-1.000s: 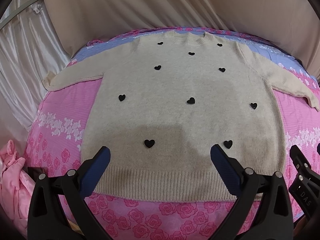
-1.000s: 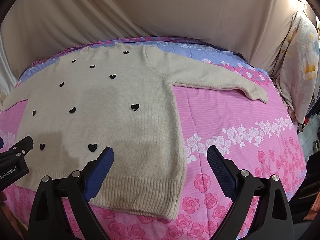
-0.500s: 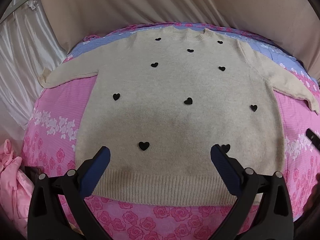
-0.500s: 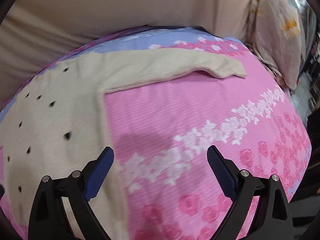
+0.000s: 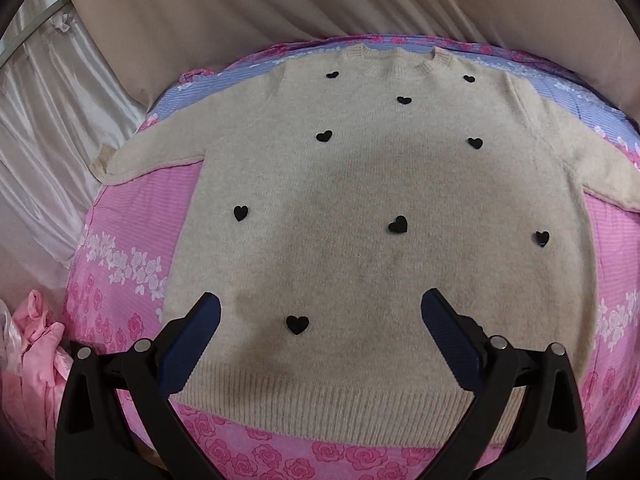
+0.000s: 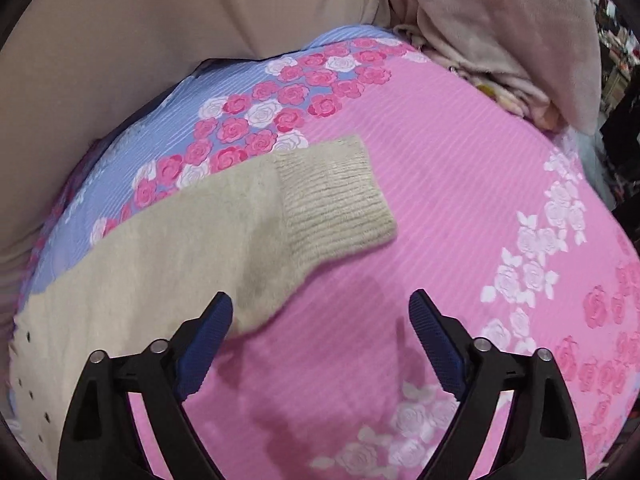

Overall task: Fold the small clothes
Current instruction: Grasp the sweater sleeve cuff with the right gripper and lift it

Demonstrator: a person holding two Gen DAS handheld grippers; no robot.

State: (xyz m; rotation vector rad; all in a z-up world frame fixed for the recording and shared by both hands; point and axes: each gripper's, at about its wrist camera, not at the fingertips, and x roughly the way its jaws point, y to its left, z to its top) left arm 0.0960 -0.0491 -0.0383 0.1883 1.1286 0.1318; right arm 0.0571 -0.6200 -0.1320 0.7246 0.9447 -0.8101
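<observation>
A beige knit sweater (image 5: 380, 208) with small black hearts lies flat and face up on a pink floral bed sheet (image 5: 132, 224), both sleeves spread out. My left gripper (image 5: 320, 312) is open and empty, hovering over the sweater's lower hem. In the right wrist view the sweater's right sleeve (image 6: 192, 240) ends in a ribbed cuff (image 6: 336, 196). My right gripper (image 6: 320, 312) is open and empty, just above the sheet, with its left finger at the sleeve's lower edge below the cuff.
A beige curtain (image 5: 280, 8) hangs behind the bed. A pink garment (image 5: 32, 344) lies bunched at the bed's left edge. A pale blanket or pillow (image 6: 500, 32) is heaped at the bed's far right corner. The sheet (image 6: 460, 208) stretches right of the cuff.
My right gripper has swung right and forward, from the sweater's hem out to the right sleeve's cuff. My left gripper has moved forward a little over the sweater's body.
</observation>
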